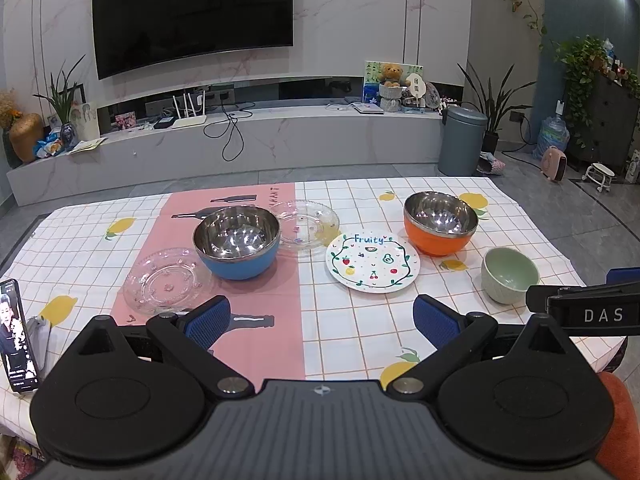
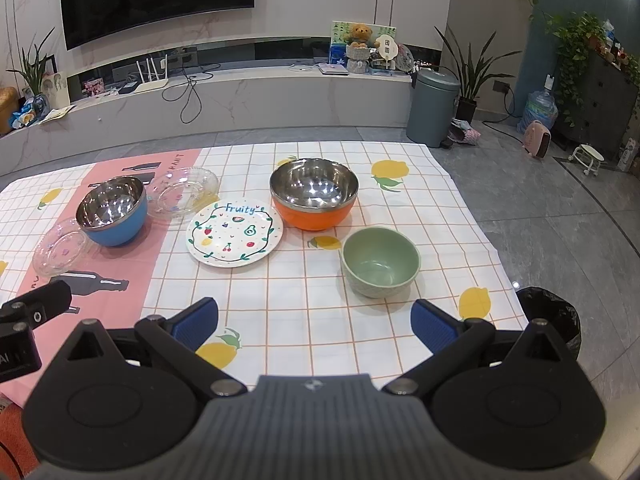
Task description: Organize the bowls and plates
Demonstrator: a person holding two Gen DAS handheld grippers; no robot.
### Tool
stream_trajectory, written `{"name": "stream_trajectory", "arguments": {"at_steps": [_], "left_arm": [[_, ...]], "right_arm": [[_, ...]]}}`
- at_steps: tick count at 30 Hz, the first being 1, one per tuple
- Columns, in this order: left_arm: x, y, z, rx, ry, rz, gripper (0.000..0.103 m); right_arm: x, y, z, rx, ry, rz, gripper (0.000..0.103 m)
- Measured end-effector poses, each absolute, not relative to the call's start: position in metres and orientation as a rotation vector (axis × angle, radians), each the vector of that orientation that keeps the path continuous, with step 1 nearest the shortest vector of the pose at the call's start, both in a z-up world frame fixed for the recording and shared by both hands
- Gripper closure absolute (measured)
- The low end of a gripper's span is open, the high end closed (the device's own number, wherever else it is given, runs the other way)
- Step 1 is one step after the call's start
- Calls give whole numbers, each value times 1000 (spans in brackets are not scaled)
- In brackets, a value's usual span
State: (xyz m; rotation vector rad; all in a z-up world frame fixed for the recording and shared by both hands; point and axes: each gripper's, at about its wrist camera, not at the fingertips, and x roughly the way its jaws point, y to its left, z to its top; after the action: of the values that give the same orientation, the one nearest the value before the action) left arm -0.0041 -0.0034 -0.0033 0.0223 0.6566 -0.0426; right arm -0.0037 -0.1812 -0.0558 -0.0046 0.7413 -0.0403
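On the checked tablecloth stand a blue steel-lined bowl point(image 1: 237, 243) point(image 2: 112, 210), an orange steel-lined bowl point(image 1: 441, 223) point(image 2: 314, 194) and a small green bowl point(image 1: 509, 274) point(image 2: 380, 262). A white "Fruity" plate point(image 1: 373, 261) point(image 2: 235, 234) lies between the two big bowls. Two clear glass plates point(image 1: 166, 280) point(image 1: 307, 223) point(image 2: 60, 247) point(image 2: 185, 193) flank the blue bowl. My left gripper point(image 1: 322, 320) is open over the near table edge, holding nothing. My right gripper point(image 2: 314, 322) is open too, just short of the green bowl.
A phone point(image 1: 14, 336) stands propped at the table's near left corner. The table edge point(image 2: 480, 216) drops to grey floor on the right, where a black bin point(image 2: 554, 316) sits. A TV console and a grey bin point(image 1: 460, 140) stand beyond the far edge.
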Motion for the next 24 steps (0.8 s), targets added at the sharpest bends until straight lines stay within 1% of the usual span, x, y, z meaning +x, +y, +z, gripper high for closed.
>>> {"name": "stream_trajectory", "arguments": {"at_steps": [19, 24], "left_arm": [[-6, 0, -2, 24, 648, -44, 0], [-9, 5, -3, 4, 619, -70, 0]], "right_arm": [[-4, -178, -54, -14, 747, -31, 3], [-5, -179, -56, -11, 727, -11, 3]]}}
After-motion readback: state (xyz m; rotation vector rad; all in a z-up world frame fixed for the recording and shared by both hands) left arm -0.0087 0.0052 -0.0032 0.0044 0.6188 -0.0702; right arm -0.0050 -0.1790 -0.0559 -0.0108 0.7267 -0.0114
